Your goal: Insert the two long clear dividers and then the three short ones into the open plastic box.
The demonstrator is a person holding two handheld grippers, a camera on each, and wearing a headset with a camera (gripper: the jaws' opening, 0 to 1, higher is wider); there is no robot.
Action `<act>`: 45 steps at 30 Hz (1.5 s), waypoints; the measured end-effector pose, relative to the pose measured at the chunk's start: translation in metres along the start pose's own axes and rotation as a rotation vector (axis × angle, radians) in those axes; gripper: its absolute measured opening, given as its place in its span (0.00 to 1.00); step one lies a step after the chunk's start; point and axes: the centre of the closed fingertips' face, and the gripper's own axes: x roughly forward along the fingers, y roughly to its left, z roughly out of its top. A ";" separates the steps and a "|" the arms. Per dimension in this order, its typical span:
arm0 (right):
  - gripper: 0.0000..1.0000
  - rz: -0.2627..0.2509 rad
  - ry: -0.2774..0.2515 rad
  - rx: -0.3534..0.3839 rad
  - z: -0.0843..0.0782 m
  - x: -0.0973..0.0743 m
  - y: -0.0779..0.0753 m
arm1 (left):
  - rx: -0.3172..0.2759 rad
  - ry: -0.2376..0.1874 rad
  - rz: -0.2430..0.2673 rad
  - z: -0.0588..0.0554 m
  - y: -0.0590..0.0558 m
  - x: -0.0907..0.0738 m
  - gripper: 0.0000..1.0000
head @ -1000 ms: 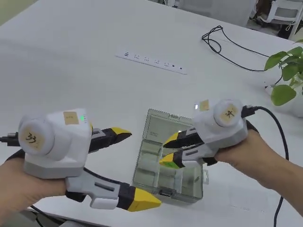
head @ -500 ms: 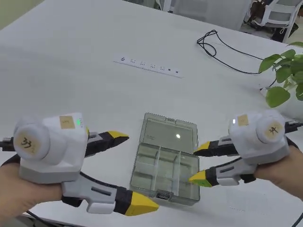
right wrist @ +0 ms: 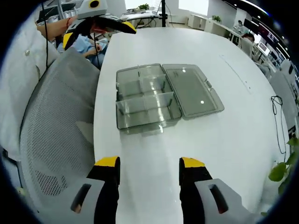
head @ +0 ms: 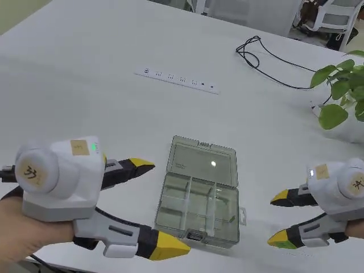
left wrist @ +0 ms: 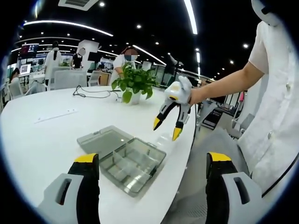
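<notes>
Left gripper [head: 156, 205]: you hold it over the near left part of the worktop, just left of the box. Its yellow-tipped jaws are spread wide, with nothing between them.
Right gripper [head: 278, 218]: you hold it at the near right, apart from the box. Its jaws are parted and empty, and the tips point left toward the box.
Open plastic box [head: 196, 233]: it lies flat on the white worktop [head: 85, 74], close to the near edge and between your two grippers. Neither gripper touches it.
Lid [head: 203, 161]: it is folded fully back and rests flat on the worktop on the box's far side.
Clear dividers [head: 187, 196]: they stand upright inside the tray half and split it into compartments. You can see both lengthwise and crosswise walls, but the clear plastic makes an exact count uncertain.
Your left gripper view: the box [left wrist: 122, 156] sits ahead between the jaws [left wrist: 151, 158], and the right gripper [left wrist: 170, 112] hangs in the air beyond it.
Your right gripper view: the box [right wrist: 147, 122] lies ahead of the jaws [right wrist: 149, 163], and the left gripper [right wrist: 96, 21] is past it at the top left.
Power strip [head: 177, 79]: it lies mid-worktop, well beyond the box.
Black cable [head: 267, 54]: it is looped toward the far right.
Potted plant [head: 341, 85]: it stands by the worktop's right edge.
Mesh chair [right wrist: 56, 140]: it is off the worktop's near edge.
</notes>
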 end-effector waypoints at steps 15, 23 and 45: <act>0.45 0.010 0.209 -0.135 -0.064 0.024 -0.007 | -0.015 0.008 0.003 -0.003 0.004 0.001 0.97; 0.42 0.007 0.233 -0.150 -0.073 0.030 -0.008 | -0.020 0.013 0.002 -0.003 0.005 0.002 0.96; 0.33 -0.025 0.230 -0.160 -0.068 0.026 -0.008 | -0.019 0.013 0.003 -0.004 0.004 0.000 0.95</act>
